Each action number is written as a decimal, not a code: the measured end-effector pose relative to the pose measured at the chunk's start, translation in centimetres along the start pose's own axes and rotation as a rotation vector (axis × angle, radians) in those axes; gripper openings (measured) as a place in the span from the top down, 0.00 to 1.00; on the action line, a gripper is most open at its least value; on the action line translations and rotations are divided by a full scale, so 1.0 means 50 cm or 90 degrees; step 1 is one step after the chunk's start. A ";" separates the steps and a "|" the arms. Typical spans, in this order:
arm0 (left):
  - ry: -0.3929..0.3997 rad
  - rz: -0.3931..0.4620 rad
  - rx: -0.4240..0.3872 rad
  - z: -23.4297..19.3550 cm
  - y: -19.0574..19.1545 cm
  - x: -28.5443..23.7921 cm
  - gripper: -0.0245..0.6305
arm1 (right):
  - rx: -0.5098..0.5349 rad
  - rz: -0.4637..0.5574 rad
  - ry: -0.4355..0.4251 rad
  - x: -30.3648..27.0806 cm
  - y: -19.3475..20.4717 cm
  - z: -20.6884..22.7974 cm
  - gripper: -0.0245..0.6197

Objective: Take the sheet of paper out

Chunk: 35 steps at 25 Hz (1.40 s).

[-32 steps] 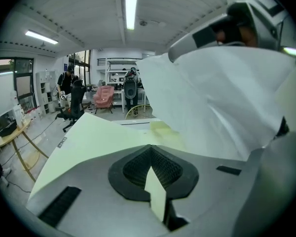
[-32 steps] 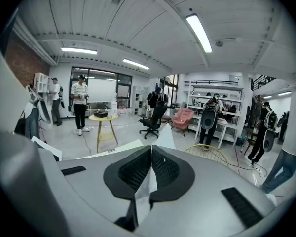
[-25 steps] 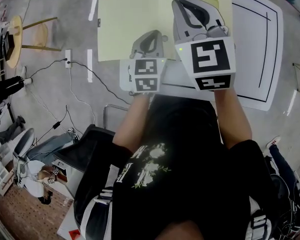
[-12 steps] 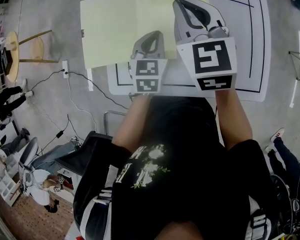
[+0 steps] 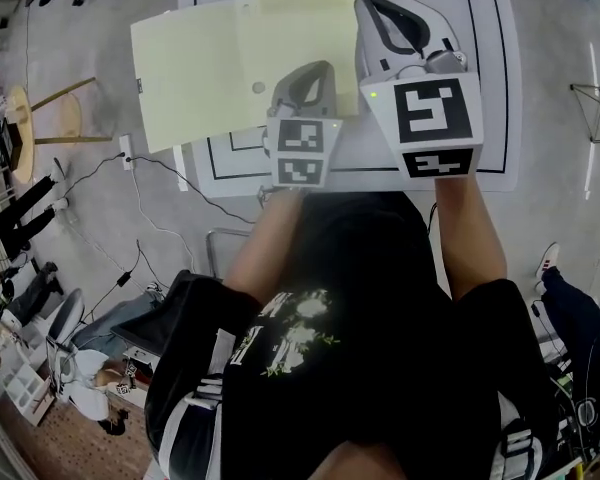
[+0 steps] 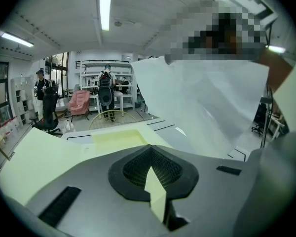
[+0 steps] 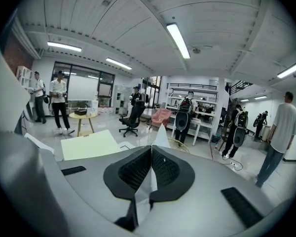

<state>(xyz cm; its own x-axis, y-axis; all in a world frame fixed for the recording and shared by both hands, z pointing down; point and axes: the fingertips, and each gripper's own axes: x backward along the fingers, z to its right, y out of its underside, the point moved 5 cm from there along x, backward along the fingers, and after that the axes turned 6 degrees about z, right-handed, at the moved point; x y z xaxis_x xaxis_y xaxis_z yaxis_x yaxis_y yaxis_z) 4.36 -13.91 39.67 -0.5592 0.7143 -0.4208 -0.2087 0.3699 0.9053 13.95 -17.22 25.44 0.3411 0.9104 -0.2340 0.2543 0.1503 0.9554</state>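
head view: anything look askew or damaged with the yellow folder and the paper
Nothing torn or spilled. The open pale yellow folder is skewed, half past the edge of the white table over the floor, pinched in the shut left tongs. The white paper sheet, pinched in the right tongs, bulges in a curve.

Looking down from here, I see a white surface marked with black border lines on the grey floor. A small round wooden table stands well off to its left, and a power strip lies near its corner. Further out in the room are a black office chair, a pink chair by some shelving, and long ceiling lights.
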 end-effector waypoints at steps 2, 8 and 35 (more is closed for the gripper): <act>0.010 0.000 -0.004 0.019 -0.004 -0.014 0.98 | 0.000 -0.003 0.009 0.011 0.009 0.019 0.95; 0.041 0.001 -0.015 0.081 -0.020 -0.060 0.98 | -0.002 -0.021 0.044 0.043 0.045 0.089 0.95; 0.147 -0.030 -0.041 0.231 -0.040 -0.196 0.98 | -0.048 -0.157 0.136 0.104 0.285 0.263 0.95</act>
<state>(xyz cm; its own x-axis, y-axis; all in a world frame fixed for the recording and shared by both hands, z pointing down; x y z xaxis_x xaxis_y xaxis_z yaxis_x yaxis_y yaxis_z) 19.52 -14.80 41.32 -0.7147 0.5399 -0.4447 -0.2854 0.3554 0.8901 31.28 -15.40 35.48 0.0783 0.9020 -0.4245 0.2345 0.3972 0.8873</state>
